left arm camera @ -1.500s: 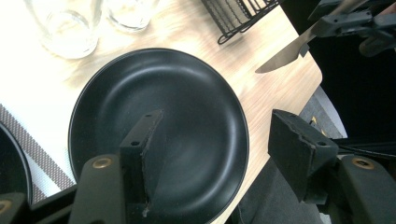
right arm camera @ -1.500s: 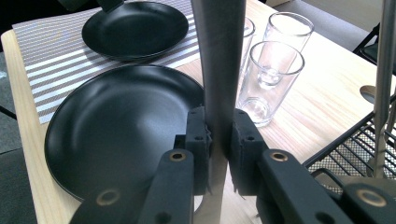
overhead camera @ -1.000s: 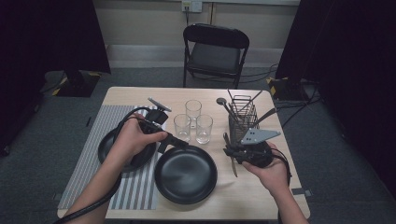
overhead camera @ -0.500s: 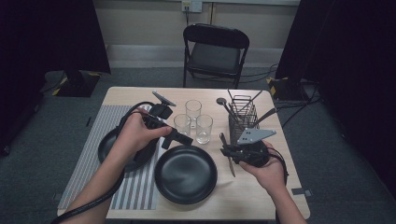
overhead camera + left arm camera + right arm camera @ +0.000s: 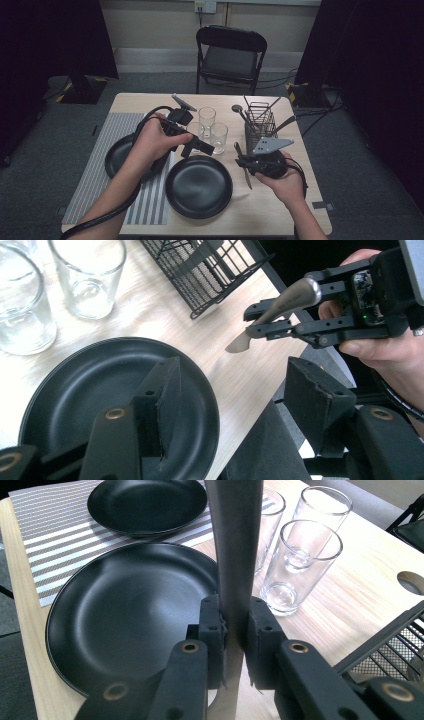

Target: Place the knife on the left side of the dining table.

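Observation:
My left gripper [image 5: 197, 149] hangs open above the far rim of the near black plate [image 5: 199, 186], close to the glasses, with nothing between its jaws. In the left gripper view its jaws [image 5: 235, 375] frame that plate [image 5: 75, 390] and the table edge. My right gripper [image 5: 241, 163] is shut on a table knife [image 5: 246, 176], held just right of the plate. The left gripper view shows the knife [image 5: 280, 302] in those jaws. In the right gripper view the pads [image 5: 235, 622] clamp the knife blade [image 5: 235, 540], which rises up the middle.
A second black plate [image 5: 119, 155] lies on a striped placemat [image 5: 95, 175] at the left. Three empty glasses [image 5: 218, 136] stand behind the near plate. A black wire cutlery basket [image 5: 260, 122] with utensils is at the back right. A folding chair [image 5: 230, 55] stands beyond the table.
My left gripper has risen a little and shifted right, toward the glasses. The right gripper has kept still with the knife in it.

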Demonstrator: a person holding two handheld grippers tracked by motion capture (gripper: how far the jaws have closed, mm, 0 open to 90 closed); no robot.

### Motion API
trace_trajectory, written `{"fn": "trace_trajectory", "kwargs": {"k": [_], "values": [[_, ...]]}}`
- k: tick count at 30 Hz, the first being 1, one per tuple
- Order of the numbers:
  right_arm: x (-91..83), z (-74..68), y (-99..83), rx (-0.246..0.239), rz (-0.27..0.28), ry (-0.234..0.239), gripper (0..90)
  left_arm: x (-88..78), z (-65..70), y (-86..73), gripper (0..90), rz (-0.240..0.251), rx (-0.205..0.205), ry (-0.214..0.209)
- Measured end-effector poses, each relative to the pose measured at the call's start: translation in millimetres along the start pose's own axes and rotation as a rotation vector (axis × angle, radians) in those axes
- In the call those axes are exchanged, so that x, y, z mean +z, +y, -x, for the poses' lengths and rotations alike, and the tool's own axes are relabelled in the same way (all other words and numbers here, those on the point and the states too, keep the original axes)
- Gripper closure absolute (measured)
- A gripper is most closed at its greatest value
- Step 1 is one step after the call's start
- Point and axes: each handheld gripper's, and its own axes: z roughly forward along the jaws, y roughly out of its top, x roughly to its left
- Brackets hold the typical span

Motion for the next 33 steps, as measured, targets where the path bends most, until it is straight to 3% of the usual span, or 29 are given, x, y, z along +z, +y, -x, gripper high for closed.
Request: {"fn": "trace_trajectory", "kwargs": {"k": [6, 21, 30, 33], "values": [[1.7, -2.0, 3.4, -0.006, -0.002, 0.004, 80.0, 5.3, 6.8, 3.4, 40.6, -0.001, 0.002, -0.016], [5.7, -4.9, 6.7, -0.018, -0.012, 0.011, 80.0, 12.3, 16.3, 9.3, 40.0, -0.008, 0.020, -0.012], [9.4, -6.7, 9.3, -0.033, -0.020, 0.018, 80.0, 14.4, 15.4, 11.5, 39.9, -0.010, 0.029, -0.010], [10.6, -8.6, 10.7, -0.035, -0.025, 0.025, 80.0, 16.3, 15.8, 11.6, 39.9, -0.005, 0.014, -0.016]]}}
